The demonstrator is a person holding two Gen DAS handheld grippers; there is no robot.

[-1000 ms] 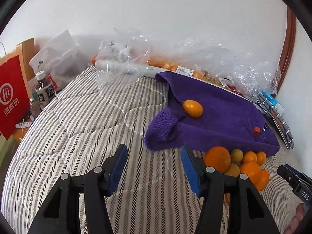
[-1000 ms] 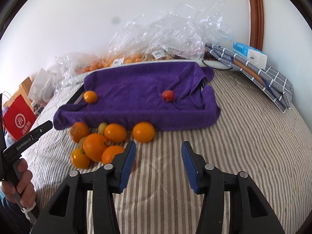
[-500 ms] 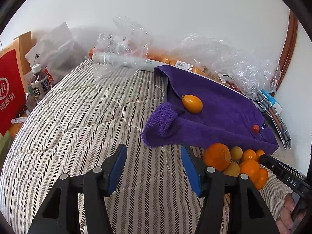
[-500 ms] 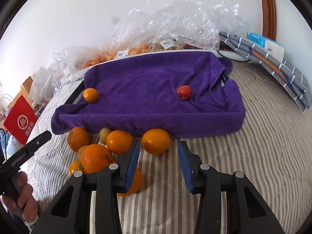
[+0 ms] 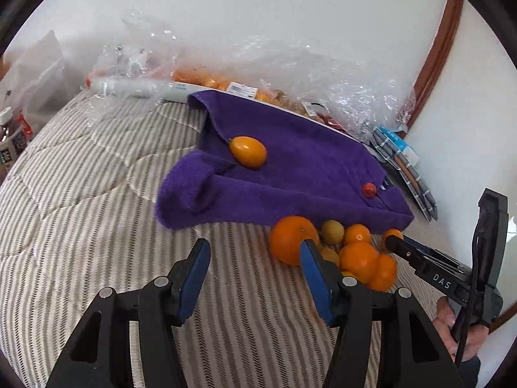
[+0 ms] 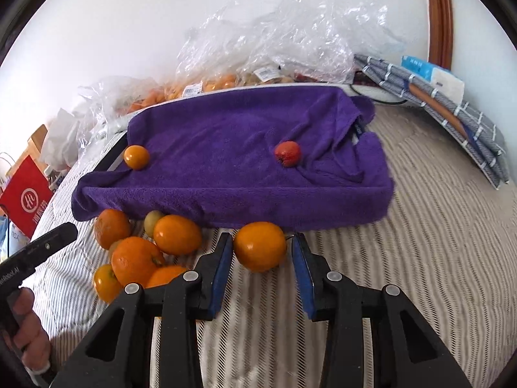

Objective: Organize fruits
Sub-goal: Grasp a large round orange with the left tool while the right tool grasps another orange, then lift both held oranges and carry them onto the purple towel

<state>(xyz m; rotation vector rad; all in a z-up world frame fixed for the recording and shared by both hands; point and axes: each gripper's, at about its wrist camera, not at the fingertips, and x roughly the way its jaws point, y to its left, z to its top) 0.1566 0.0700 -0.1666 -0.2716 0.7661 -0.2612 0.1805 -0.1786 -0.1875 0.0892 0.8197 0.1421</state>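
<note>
A purple towel [image 6: 245, 161] lies on the striped bed, with one orange fruit [image 6: 136, 156] at its left and a small red fruit [image 6: 287, 153] at its right. A pile of several oranges [image 6: 135, 258] and a small yellow-green fruit [image 6: 153, 221] lies in front of the towel. My right gripper [image 6: 262, 252] is open with its fingers on either side of a lone orange [image 6: 260, 245], not closed on it. My left gripper [image 5: 253, 258] is open and empty over the bedding, left of the pile [image 5: 355, 255]; its right finger overlaps the large orange [image 5: 290, 239].
Crumpled clear plastic bags [image 6: 274, 42] with more fruit line the wall behind the towel. A folded checked cloth [image 6: 446, 113] and a blue-white box [image 6: 433, 77] lie at right. A red paper bag [image 6: 27, 195] and bottles [image 5: 9, 139] stand left of the bed.
My right gripper has moved forward and down until its open fingers straddle the lone orange. My left gripper has shifted slightly toward the towel and pile, still open.
</note>
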